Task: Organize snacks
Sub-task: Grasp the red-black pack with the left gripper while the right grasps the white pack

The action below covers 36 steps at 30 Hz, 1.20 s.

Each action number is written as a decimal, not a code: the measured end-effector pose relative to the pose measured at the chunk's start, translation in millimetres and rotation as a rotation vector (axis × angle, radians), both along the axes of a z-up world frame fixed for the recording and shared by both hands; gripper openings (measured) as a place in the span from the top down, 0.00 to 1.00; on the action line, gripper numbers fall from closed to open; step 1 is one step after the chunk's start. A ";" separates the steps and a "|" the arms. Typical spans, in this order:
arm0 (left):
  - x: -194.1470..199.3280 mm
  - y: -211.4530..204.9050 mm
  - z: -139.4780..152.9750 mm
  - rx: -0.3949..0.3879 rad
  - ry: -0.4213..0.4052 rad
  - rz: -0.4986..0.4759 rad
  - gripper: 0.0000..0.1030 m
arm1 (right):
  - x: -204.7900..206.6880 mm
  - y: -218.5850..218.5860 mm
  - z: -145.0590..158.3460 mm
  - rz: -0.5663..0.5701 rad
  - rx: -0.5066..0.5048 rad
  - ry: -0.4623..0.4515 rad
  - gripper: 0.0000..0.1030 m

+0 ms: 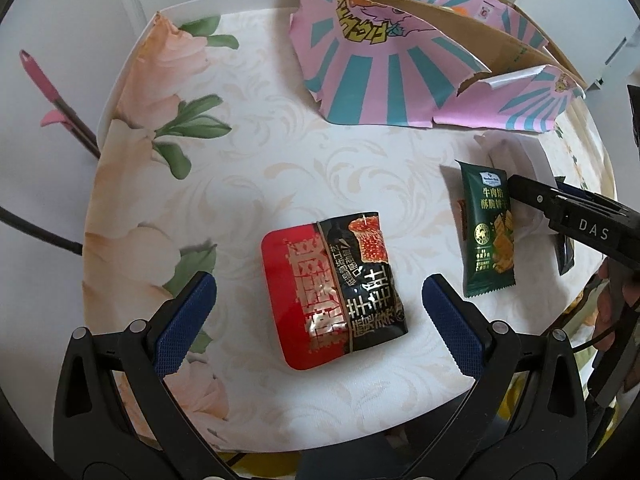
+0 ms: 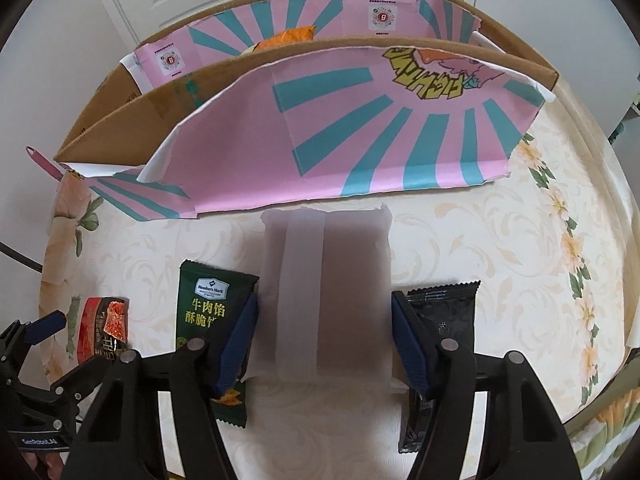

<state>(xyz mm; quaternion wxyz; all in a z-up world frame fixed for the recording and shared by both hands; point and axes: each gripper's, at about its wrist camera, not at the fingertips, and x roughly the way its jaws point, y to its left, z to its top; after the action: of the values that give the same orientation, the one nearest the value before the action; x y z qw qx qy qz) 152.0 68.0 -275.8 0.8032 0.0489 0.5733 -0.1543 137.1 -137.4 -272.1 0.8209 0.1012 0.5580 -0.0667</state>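
A red and black snack packet (image 1: 334, 292) lies on the floral tablecloth between the fingers of my left gripper (image 1: 316, 320), which is open and just above it. My right gripper (image 2: 324, 340) is shut on a frosted white packet (image 2: 326, 292), its pads pressing both sides. A dark green biscuit packet (image 2: 208, 312) lies to its left and a black packet (image 2: 444, 312) to its right. The green packet also shows in the left wrist view (image 1: 486, 236). The pink and teal cardboard box (image 2: 360, 128) stands open behind them, with an orange bag (image 2: 288, 38) inside.
The round table's edge (image 1: 96, 184) curves close on the left and its front edge (image 1: 320, 440) is near. The box's torn flap (image 1: 516, 104) hangs out over the cloth. A pink-tipped stick (image 1: 44, 88) stands off the table at left.
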 end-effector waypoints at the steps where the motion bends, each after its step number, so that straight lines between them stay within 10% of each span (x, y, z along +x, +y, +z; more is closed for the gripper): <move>1: 0.4 -0.1 -0.5 0.000 0.001 0.001 0.01 | 0.7 0.8 -0.6 0.004 -0.005 0.001 0.41; 36: -5.8 -15.8 -15.0 0.056 0.009 0.072 0.26 | -7.5 -15.3 26.0 0.062 0.033 -0.058 0.46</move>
<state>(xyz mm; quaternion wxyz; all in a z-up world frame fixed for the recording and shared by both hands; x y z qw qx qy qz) 146.2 52.2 -290.8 0.8040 0.0502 0.5824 -0.1094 129.6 -152.7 -246.1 0.8367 0.0993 0.5379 -0.0290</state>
